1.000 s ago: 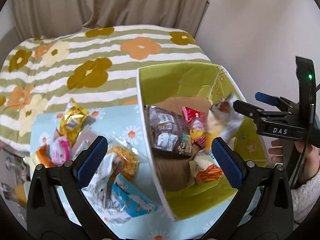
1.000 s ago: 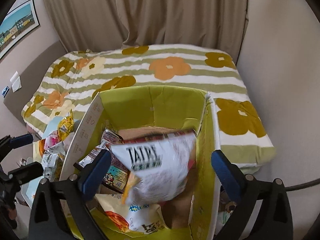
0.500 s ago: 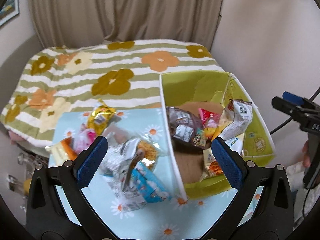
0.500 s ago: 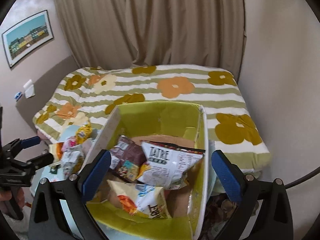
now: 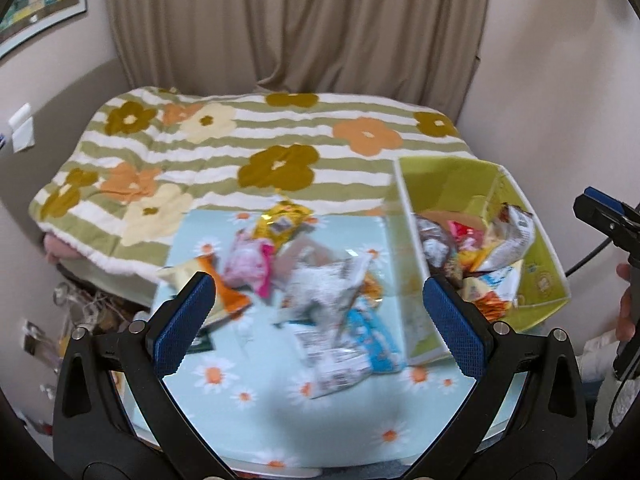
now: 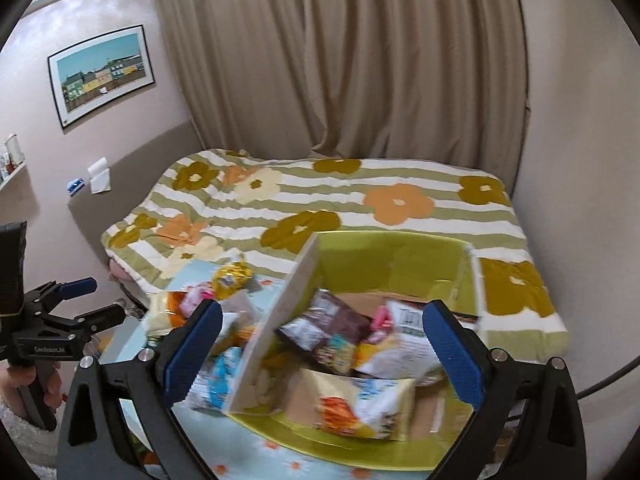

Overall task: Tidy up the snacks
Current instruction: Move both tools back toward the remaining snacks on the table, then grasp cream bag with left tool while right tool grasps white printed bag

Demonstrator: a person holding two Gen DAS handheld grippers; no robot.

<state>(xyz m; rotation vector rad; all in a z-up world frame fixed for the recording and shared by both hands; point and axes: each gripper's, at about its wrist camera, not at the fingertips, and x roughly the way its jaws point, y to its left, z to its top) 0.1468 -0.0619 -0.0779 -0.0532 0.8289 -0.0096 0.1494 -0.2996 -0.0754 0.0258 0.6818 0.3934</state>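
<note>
A green cardboard box (image 5: 544,264) (image 6: 392,256) stands at the right end of a light blue daisy-print table (image 5: 256,392). Several snack packets lie inside it, among them a white chip bag (image 6: 404,348) and a dark brown packet (image 6: 324,320). More packets lie loose on the table left of the box: a yellow one (image 5: 280,220), a pink one (image 5: 248,264) and a blue one (image 5: 368,332). My left gripper (image 5: 320,320) hangs open and empty above the loose pile. My right gripper (image 6: 320,344) is open and empty above the box.
A bed with a striped flower blanket (image 5: 256,148) lies behind the table, under beige curtains (image 6: 340,60). A wall stands close on the right. Clutter sits on the floor (image 5: 80,308) left of the table. A framed picture (image 6: 102,74) hangs on the left wall.
The white chip bag dropped from between the right fingers into the box. Both grippers have pulled back and risen; the left view has swung left over the loose pile.
</note>
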